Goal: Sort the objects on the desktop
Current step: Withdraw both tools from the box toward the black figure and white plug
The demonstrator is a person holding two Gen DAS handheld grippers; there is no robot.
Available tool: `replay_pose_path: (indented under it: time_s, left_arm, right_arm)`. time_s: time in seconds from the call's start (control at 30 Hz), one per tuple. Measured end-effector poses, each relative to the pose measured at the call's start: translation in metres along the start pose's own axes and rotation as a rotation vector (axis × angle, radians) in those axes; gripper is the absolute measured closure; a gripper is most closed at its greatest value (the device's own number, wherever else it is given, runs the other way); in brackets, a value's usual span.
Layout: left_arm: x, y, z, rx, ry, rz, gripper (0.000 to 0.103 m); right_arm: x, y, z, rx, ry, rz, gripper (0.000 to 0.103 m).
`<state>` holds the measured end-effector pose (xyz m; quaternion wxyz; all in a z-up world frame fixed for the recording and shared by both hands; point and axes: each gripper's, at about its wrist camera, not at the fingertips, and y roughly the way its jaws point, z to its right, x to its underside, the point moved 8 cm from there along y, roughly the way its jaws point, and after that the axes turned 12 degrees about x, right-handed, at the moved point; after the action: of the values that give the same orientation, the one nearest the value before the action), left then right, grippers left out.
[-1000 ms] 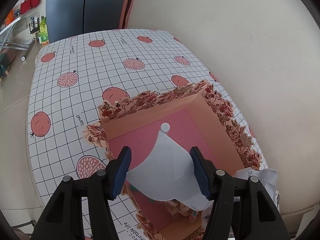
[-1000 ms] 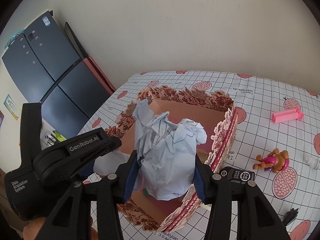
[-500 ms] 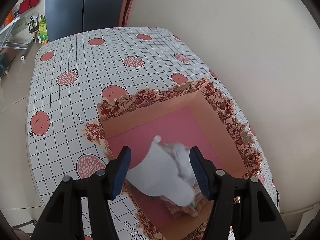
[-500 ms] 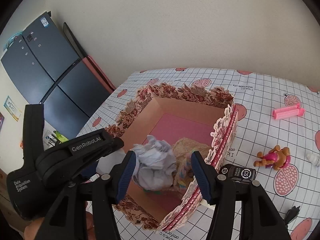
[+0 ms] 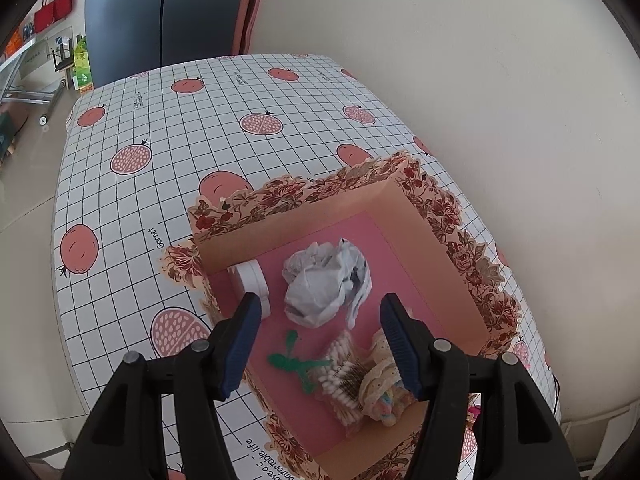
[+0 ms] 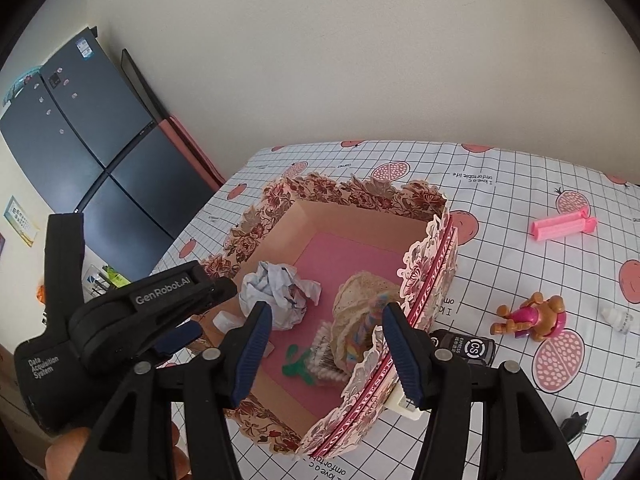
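Observation:
A floral-edged cardboard box (image 5: pixel 436 236) with a pink floor sits on the checked tablecloth. Inside it lie a crumpled white paper ball (image 5: pixel 324 284), a small white round container (image 5: pixel 250 280), a green plastic piece (image 5: pixel 292 360), a pack of cotton swabs (image 5: pixel 340 372) and a lacy cloth with a rainbow item (image 5: pixel 384 380). My left gripper (image 5: pixel 320 346) is open and empty above the box. My right gripper (image 6: pixel 326 350) is open and empty over the box (image 6: pixel 360 200), with the paper ball (image 6: pixel 276 292) below. The left gripper's body (image 6: pixel 140 320) shows in the right wrist view.
On the tablecloth to the right of the box lie a pink clip (image 6: pixel 564 226), a toy dog figure (image 6: pixel 532 318), a small white dropper bottle (image 6: pixel 618 318), a black round-logo item (image 6: pixel 466 346) and a black clip (image 6: pixel 574 426). A wall runs behind; a dark fridge (image 6: pixel 80 140) stands left.
Both grippers held white items over the box a second ago. The paper ball and the white container now lie inside the box, and both grippers are empty.

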<state>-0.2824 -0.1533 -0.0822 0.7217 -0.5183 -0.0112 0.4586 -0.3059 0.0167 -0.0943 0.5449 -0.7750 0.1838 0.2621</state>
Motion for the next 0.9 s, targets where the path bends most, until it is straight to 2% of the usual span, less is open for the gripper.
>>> replay_pose_path:
  time_s: [0.37,0.43,0.9]
  left_arm:
    - [0.002,-0.006,0.011,-0.010,0.037,0.011,0.033]
    - [0.003,-0.007,0.013,-0.011,0.044,0.014,0.028]
    - [0.023,-0.020,0.058,0.029,0.153,0.028,0.024]
  right_arm:
    - [-0.004,-0.014,0.021,0.021,0.021,0.012,0.039]
    - [-0.005,-0.017,0.026,0.031,0.019,0.017,0.039]
    - [-0.008,-0.049,0.082,0.099,0.063,0.048,0.035]
